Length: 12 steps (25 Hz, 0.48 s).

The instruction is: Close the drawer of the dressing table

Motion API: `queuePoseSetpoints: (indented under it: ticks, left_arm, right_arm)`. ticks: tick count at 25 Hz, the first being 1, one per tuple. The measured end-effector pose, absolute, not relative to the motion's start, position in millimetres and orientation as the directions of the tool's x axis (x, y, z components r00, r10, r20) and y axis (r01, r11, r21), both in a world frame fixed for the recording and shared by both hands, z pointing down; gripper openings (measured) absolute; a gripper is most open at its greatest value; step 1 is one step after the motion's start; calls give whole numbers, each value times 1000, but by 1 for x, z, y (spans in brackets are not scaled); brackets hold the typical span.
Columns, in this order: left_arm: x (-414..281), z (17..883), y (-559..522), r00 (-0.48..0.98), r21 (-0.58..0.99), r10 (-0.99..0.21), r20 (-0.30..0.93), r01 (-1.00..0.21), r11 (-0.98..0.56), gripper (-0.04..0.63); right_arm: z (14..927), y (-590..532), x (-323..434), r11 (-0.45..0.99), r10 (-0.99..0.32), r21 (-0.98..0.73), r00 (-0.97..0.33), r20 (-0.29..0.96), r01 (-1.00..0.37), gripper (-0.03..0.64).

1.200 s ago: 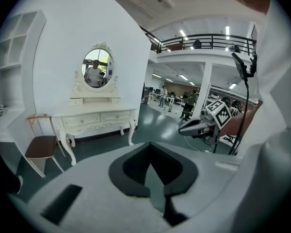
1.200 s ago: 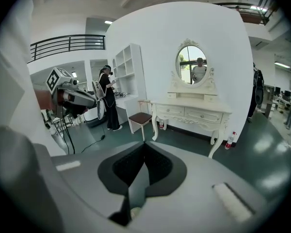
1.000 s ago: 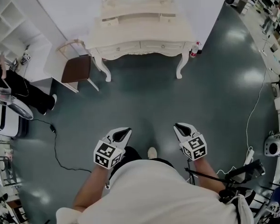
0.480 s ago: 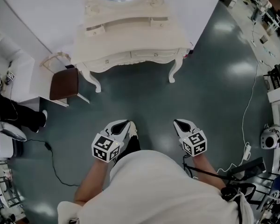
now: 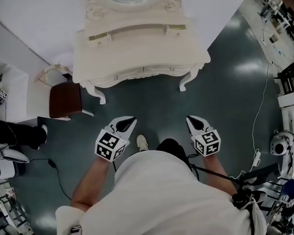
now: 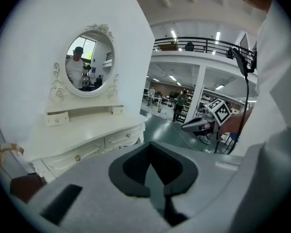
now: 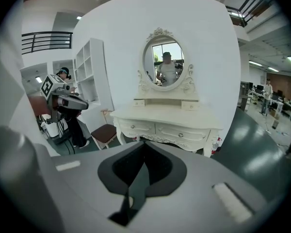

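With fingers together and empty, the left gripper (image 5: 132, 119) and right gripper (image 5: 190, 118) stood well short of the dressing table (image 5: 137, 48) ahead of them; its drawer would want a square, steady push.

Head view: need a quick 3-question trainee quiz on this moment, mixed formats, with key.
1. True or false: the left claw touches the dressing table.
2. The brown-seated chair stands: A) left of the table in the head view, B) right of it, C) on top of it.
3. The right claw: jaws open or shut?
Key: 1 false; 2 A; 3 shut, with nothing between them.
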State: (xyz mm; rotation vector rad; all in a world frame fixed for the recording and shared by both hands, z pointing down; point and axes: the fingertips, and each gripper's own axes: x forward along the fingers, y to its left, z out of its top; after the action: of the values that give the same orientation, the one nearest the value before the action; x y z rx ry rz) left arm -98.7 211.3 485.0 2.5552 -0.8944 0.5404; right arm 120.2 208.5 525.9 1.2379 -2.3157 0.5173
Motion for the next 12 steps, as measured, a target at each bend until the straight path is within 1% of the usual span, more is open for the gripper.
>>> queuePoseSetpoints:
  ticks: [3,6,12]
  left_arm:
    - [-106,482,187,728,240,-511,457,-654,-717,3]
    - [-111,484,159,726,264,-519,451,-664,-699,3]
    - [-108,487,92,702,250,-547,456,-691,-678,3]
  right_arm:
    - [525,180,114,515,-671,-109,-479,566,-850,2]
    - [527,144,111,512,-676,-97,-470,567,-853,18]
    - [541,45,120,524,-680,-89,-479,555,-847,28]
